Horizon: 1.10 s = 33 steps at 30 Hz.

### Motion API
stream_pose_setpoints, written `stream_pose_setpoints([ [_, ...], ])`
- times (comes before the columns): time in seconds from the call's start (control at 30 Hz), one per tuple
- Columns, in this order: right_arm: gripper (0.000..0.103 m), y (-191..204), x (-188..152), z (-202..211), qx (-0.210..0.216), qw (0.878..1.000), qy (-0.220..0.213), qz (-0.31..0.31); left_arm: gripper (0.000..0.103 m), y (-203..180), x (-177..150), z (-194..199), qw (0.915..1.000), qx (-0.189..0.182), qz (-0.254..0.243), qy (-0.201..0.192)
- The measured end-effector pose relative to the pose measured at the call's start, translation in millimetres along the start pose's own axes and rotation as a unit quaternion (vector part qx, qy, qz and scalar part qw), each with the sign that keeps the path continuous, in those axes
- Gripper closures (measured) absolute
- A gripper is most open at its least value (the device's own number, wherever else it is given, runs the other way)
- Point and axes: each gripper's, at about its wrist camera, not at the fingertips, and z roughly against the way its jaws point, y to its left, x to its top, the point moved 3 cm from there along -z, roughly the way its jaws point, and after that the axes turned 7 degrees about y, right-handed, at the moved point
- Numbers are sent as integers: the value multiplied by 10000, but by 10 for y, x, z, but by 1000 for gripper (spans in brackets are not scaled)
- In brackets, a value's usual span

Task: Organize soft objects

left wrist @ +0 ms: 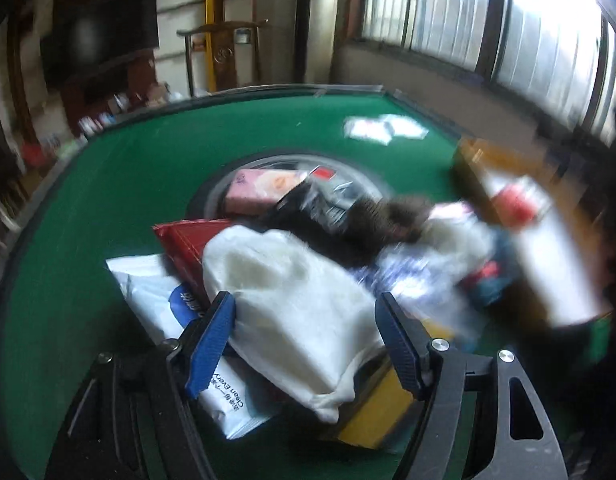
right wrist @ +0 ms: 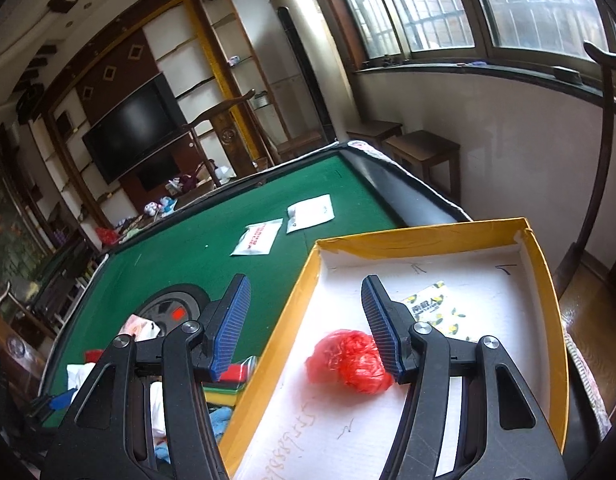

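Between the left tool's parted, empty fingers lies the white pouch, long axis running ahead, atop the desk pile; the right tool, apart and empty, hovers over the box.

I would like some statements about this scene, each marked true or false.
1. A red crumpled bag lies inside the yellow-rimmed box. True.
2. The right gripper is clamped on the red bag. False: its jaws stand open, holding nothing.
3. A white cloth bag sits between the left gripper fingers. True.
4. The table surface is blue. False: it is green.
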Motion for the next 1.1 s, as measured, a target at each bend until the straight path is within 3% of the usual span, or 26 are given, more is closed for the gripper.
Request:
stream_pose_setpoints([
  [0.03,45,13,-4,0,-10,10000,-9,27,32,-16,-19,9,9999,109,-40,-65],
  [0.07,45,25,-7,2,-11,10000,-14,46,45,-25,-26,30,9998,151,-38,-156],
  [0.1,45,27,-7,3,5,10000,-20,54,69,-3,-31,59,9996,190,-13,-228],
  [0.17,45,27,1,15,32,10000,-55,42,95,94,-25,91,9993,136,125,-316],
  [0.23,45,24,4,38,42,9999,-107,26,95,186,-39,81,9989,-141,353,-263],
  [0.37,45,41,-6,49,137,9998,-113,24,97,207,-41,125,9985,-196,404,-307],
  [0.53,45,191,-30,105,363,9987,-194,289,97,303,38,394,9913,-645,680,-919],
  [0.63,45,450,-131,99,788,9945,8,695,97,413,76,473,9856,-765,930,-1186],
  [0.73,45,901,-382,34,1459,9797,557,1254,97,526,105,560,9793,-791,1181,-1439],
  [0.87,45,1592,-944,-98,2625,9314,1715,1848,97,616,130,626,9756,-679,1340,-1598],
  [1.0,45,1863,-1308,-286,2112,9238,2063,2439,97,649,147,568,9755,-692,1429,-1522],
  [1.1,44,1883,-1432,-352,2428,9053,2481,2449,97,630,145,578,9757,-695,1385,-1548],
])
